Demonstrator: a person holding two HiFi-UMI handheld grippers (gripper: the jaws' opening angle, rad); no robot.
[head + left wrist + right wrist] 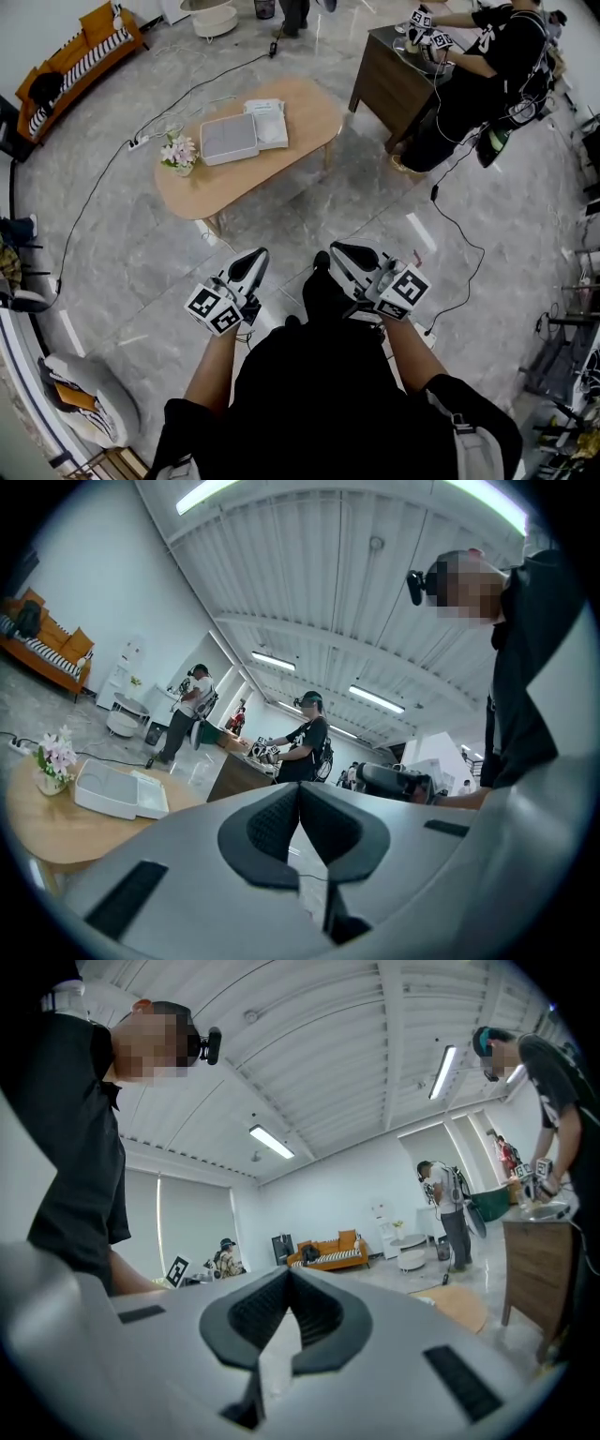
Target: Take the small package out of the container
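A white box-shaped container [229, 139] sits on the oval wooden table [309, 117], with a flat white item [268, 122] against its right side. I cannot tell whether that item is the small package. My left gripper [256, 257] and right gripper [337, 251] are held close to my body, over the floor and well short of the table. In the left gripper view the left gripper [300, 788] has its jaws pressed together with nothing between them, and the container [108, 790] shows far off at the left. The right gripper [287, 1275] is likewise shut and holds nothing.
A small vase of flowers [178, 153] stands at the table's left end. At a dark wooden desk [394, 75] to the upper right, a person in black [478, 75] works. Cables [141, 141] run across the marble floor. An orange sofa [80, 56] lines the far left wall.
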